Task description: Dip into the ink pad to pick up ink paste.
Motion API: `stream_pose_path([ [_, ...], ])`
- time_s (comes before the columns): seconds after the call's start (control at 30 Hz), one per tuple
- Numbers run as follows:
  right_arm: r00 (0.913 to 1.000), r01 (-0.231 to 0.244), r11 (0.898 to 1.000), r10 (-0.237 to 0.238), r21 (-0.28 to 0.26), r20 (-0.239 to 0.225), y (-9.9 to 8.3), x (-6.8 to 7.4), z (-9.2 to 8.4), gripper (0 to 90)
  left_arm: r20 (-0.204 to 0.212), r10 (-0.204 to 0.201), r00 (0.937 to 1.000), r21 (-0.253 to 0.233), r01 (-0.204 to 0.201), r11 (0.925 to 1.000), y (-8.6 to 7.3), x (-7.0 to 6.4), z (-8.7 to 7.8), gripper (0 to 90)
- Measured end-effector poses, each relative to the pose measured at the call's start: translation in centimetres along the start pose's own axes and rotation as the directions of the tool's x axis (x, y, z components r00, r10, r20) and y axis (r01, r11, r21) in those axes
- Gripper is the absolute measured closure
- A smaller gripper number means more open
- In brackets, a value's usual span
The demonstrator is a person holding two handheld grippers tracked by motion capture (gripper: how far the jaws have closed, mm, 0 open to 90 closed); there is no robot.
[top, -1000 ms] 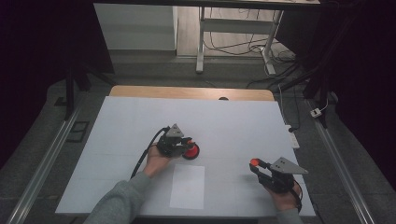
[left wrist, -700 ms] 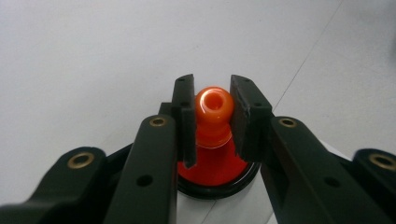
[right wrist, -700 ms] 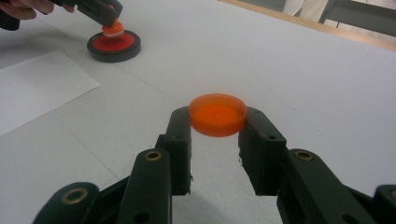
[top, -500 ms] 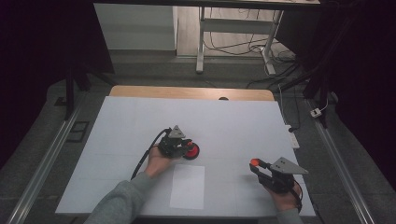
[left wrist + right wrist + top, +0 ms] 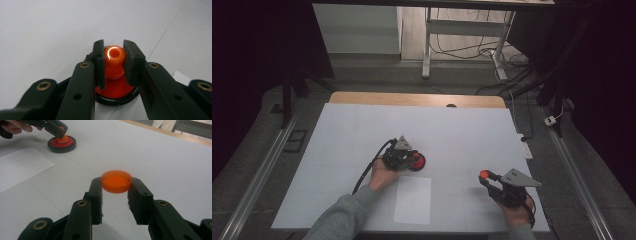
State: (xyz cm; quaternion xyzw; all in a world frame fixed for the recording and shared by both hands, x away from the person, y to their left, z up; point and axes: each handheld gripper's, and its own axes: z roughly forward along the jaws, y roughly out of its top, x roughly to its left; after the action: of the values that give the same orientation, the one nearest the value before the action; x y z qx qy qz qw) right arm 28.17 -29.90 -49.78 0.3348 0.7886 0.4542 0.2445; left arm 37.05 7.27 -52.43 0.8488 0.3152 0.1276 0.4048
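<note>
The left tool is clenched on the orange knob of a pusher that stands on the desk near its middle; its red base, ringed in black, rests flat on the white surface. The right tool grasps a puck, a flat orange disc, by its rim at the very tips of the jaws, near the desk's right front. A sheet of paper lies between the two hands, toward the front edge.

This looks like a set-up for striking the puck with the pusher, so the step in hand is probably to lay the puck down. To do it well, lower the puck until its whole underside meets the desk before letting go; released from tilted jaws it may roll or skid away. The tip grip is shallow, so keep the wrist level and move slowly. Set it on bare desk, clear of the paper, whose edge could catch it. Meanwhile hold the pusher upright by its knob with the base flat, since a tilted base would drag on the surface.
</note>
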Motion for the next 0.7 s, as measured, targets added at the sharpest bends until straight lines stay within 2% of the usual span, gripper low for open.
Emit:
stream_pose_path([
  [0.33,1.0000,0.000,1.000,-0.001,-0.006,-0.002,0.06,0.07,-0.14,64.7,-0.001,-0.013,0.9999,-0.032,0.013,0.9994,-0.52,-0.02,0.00,73.1],
  [0.7,1.0000,-0.001,1.000,0.001,-0.007,0.000,0.07,0.05,-0.16,64.7,-0.004,-0.014,0.9999,-0.032,0.014,0.9994,-0.52,-0.08,0.01,73.1],
])
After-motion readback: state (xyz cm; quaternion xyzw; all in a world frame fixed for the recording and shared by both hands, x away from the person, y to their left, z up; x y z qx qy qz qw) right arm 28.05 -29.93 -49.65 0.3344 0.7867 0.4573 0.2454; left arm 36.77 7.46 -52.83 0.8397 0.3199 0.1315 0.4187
